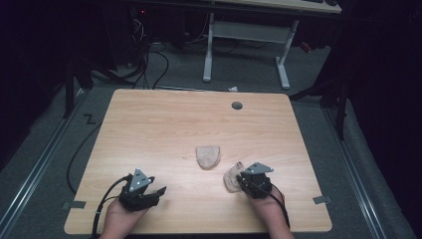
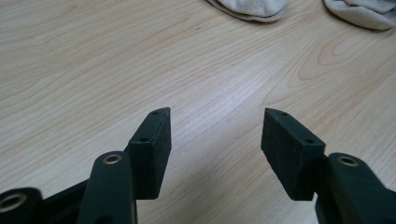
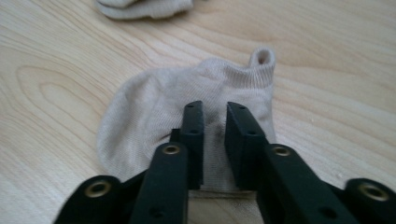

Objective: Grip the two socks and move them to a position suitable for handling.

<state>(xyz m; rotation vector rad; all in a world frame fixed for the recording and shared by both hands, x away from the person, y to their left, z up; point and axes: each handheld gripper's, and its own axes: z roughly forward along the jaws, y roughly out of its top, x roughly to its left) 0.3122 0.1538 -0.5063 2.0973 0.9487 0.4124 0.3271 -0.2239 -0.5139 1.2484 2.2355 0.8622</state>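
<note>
The right gripper has its jaws drawn close together over the middle of a beige sock, a narrow gap left between them with a ridge of fabric rising into it; whether they have pinched it firmly yet I cannot tell. That sock lies flat on the bench near the front right, its cuff pointing away from the hand. The left gripper sits low over bare wood at the front left, jaws spread wide and holding nothing. A second sock, folded into a neat rounded shape, rests near the middle of the bench, just beyond the first. To my eye the grasp on the flat sock is being made. Next it needs a firm pinch and a lift, probably with the left gripper coming across to help fold it.
</note>
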